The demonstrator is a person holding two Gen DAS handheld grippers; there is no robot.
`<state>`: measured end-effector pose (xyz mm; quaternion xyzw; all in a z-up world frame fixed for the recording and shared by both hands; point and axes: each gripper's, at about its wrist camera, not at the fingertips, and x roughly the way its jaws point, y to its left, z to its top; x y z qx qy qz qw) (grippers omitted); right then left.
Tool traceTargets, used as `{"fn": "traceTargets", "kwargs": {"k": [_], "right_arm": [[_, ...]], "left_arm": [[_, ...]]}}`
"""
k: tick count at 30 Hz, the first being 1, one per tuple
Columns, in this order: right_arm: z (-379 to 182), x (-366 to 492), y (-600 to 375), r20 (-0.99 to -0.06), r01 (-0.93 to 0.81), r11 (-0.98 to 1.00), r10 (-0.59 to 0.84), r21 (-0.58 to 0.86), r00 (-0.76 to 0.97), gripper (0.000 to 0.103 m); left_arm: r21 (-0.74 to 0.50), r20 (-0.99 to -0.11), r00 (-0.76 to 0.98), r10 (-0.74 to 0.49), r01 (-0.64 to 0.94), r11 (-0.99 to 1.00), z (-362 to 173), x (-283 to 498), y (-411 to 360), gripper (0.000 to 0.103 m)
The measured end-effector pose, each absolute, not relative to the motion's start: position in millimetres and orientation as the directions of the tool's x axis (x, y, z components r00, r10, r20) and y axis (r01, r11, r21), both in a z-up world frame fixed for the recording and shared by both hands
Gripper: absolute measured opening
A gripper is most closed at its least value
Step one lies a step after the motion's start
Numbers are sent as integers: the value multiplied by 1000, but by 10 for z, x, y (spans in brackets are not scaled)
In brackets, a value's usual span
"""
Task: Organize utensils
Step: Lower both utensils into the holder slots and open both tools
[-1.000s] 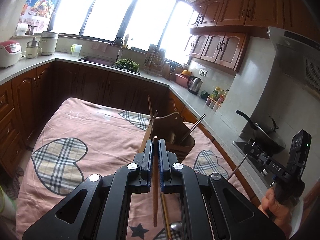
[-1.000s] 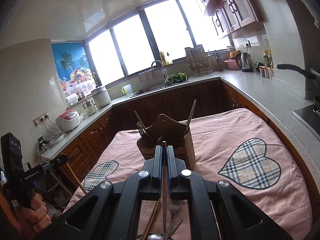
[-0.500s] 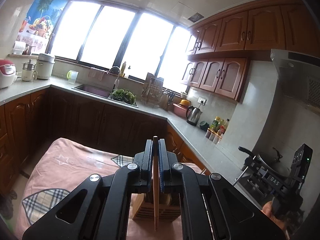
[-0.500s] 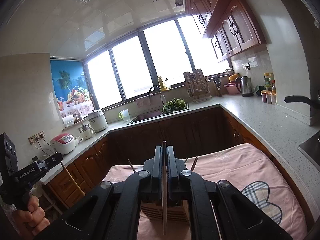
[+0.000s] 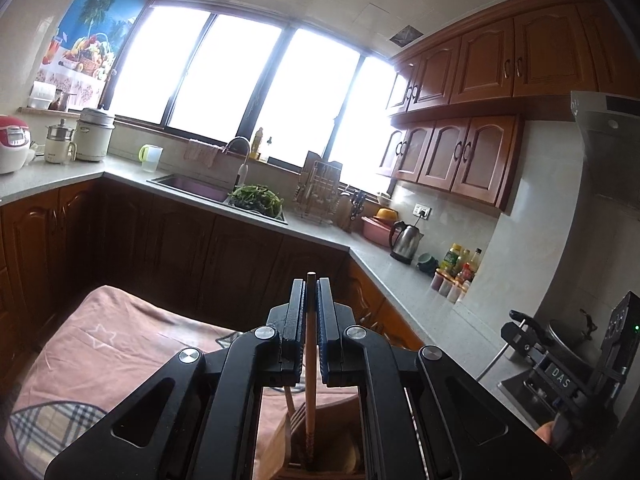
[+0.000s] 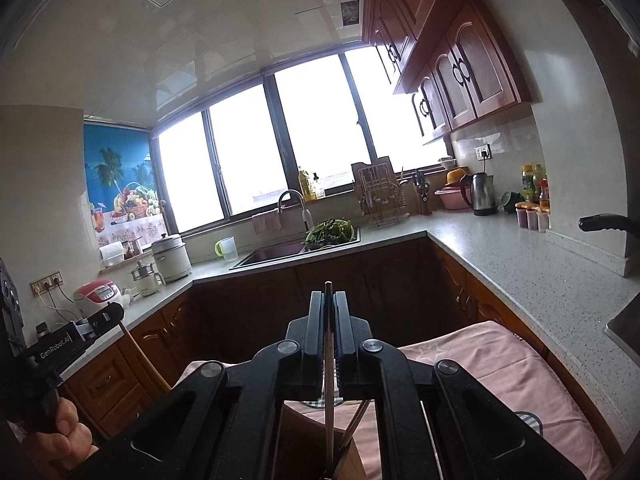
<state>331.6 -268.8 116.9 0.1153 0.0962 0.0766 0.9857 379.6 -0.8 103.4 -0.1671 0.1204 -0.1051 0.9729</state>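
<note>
My left gripper (image 5: 310,286) is shut on a light wooden chopstick (image 5: 309,380) that hangs straight down into the wooden utensil holder (image 5: 320,460) just under the gripper. A fork and another stick stand in that holder. My right gripper (image 6: 328,298) is shut on a thin metal-tipped dark chopstick (image 6: 329,400), held upright with its lower end down in the utensil holder (image 6: 308,448). Each gripper shows in the other's view: the right one at the far right of the left wrist view (image 5: 520,330), the left one at the far left of the right wrist view (image 6: 110,316).
The holder stands on a table under a pink cloth (image 5: 120,352) with plaid hearts. Dark wood cabinets and a grey L-shaped counter (image 6: 520,264) ring the table, with a sink (image 5: 192,186), kettle (image 5: 406,242), rice cooker (image 5: 12,142) and a pan (image 6: 604,224) on the stove.
Both grippers have risen and tilted upward with their chopsticks; the holder has dropped from mid-frame to the bottom edge, and the loose utensils on the cloth have left view.
</note>
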Motion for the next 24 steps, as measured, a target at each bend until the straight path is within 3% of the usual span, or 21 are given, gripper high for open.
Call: {"fn": "traceTargets", "kwargs": {"k": [10, 24], "right_arm": [[578, 3494, -2717, -277, -107, 948, 194, 299, 941, 4], [533, 3517, -2678, -326, -103, 947, 205, 303, 923, 4]], "left_arm": [[-354, -301, 921, -246, 132, 926, 461, 4014, -79, 5], [-315, -349, 903, -252, 141, 939, 359, 4025, -169, 6]]}}
